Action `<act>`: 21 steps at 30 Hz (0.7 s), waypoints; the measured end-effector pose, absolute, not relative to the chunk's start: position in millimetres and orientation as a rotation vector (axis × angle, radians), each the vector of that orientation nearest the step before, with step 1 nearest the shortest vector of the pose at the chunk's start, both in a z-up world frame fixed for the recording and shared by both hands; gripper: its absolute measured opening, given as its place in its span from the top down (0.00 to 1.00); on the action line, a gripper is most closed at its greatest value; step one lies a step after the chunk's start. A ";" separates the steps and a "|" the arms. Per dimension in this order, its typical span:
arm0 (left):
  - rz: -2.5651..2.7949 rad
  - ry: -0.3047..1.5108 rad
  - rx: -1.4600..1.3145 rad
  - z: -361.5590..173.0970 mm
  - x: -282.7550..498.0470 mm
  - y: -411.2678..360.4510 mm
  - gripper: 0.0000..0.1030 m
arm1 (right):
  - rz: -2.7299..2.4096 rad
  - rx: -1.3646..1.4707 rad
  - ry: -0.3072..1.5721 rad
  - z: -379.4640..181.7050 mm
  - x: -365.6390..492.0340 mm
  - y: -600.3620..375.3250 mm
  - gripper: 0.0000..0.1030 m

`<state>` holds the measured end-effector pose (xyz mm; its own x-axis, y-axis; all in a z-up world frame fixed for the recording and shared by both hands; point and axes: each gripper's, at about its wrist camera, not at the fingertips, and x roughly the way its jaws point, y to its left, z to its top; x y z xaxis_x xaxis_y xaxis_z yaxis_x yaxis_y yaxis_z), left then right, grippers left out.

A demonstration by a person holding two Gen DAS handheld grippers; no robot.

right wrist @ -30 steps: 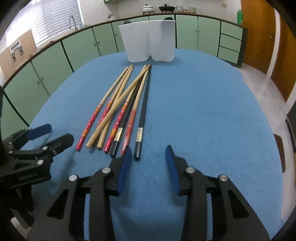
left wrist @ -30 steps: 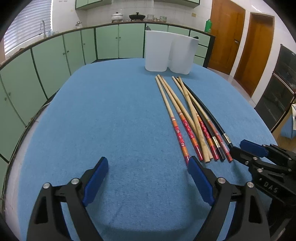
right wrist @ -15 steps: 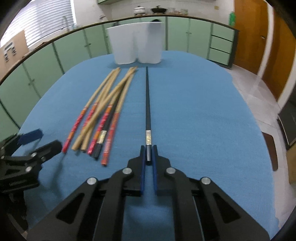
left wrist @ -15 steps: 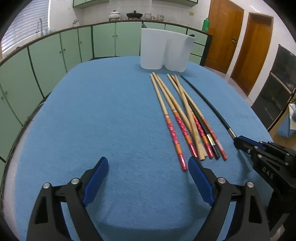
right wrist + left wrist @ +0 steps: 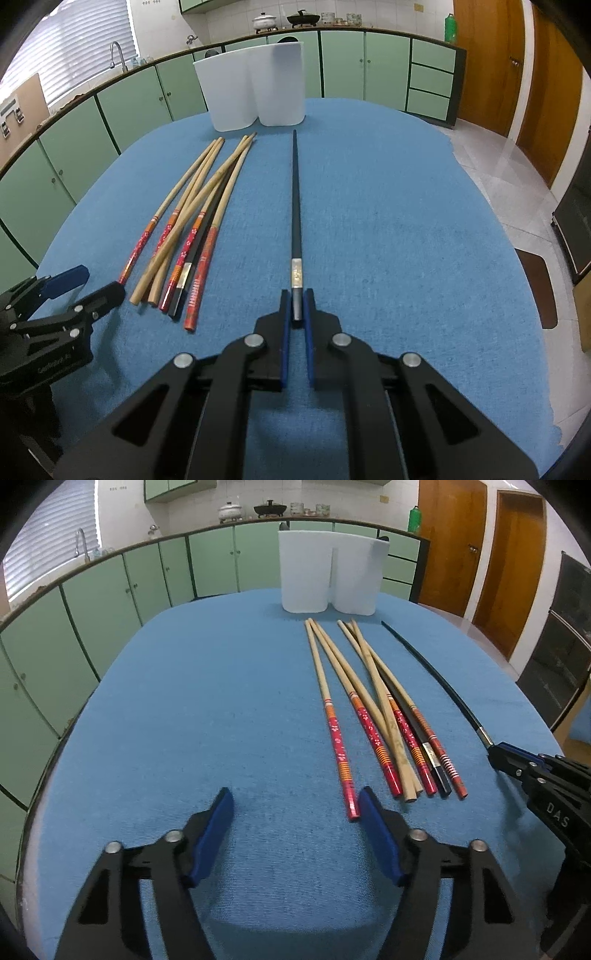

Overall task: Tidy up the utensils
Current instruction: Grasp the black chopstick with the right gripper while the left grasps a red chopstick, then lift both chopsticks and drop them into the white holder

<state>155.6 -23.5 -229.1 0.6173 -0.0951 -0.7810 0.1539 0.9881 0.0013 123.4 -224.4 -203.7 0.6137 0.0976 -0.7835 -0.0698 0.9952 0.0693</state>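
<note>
Jaws of the right gripper (image 5: 296,302) clench a slim black chopstick (image 5: 295,206) by its metal-banded end; the left gripper (image 5: 295,805), just narrowing, grasps nothing above the blue-clothed desk (image 5: 207,709).

The scene is evenly and softly lit, with daylight admitted through a blinded window (image 5: 55,535) at the far left. A faint shadow is cast on the blue counter (image 5: 221,701) beneath the near fingers (image 5: 214,834). Glare is seen on the tiled floor (image 5: 509,158) at the far right. Straight cabinet lines are bent by strong fisheye distortion, and the corners are darkened. Focus is sharp throughout, with slight softness toward the edges.
</note>
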 end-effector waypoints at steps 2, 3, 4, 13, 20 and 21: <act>-0.156 0.886 0.076 -228.3 154.1 -25.5 0.56 | 0.095 0.027 0.907 -203.7 124.0 -224.9 0.93; -0.162 0.885 0.075 -227.8 153.9 -25.9 0.64 | 0.093 0.024 0.909 -204.0 124.4 -224.6 0.93; -0.172 0.883 0.072 -227.6 153.3 -27.5 0.69 | 0.093 0.023 0.909 -204.3 124.3 -224.4 0.93; -0.193 0.880 0.058 -227.1 153.3 -36.2 0.94 | 0.115 0.069 0.903 -203.9 123.7 -231.0 0.94; -0.191 0.842 0.045 -208.6 148.4 -30.4 0.94 | 0.110 0.060 0.885 -195.1 119.5 -231.9 0.94; -0.190 0.836 0.044 -204.5 146.9 -29.3 0.94 | 0.109 0.055 0.877 -191.2 118.2 -232.5 0.94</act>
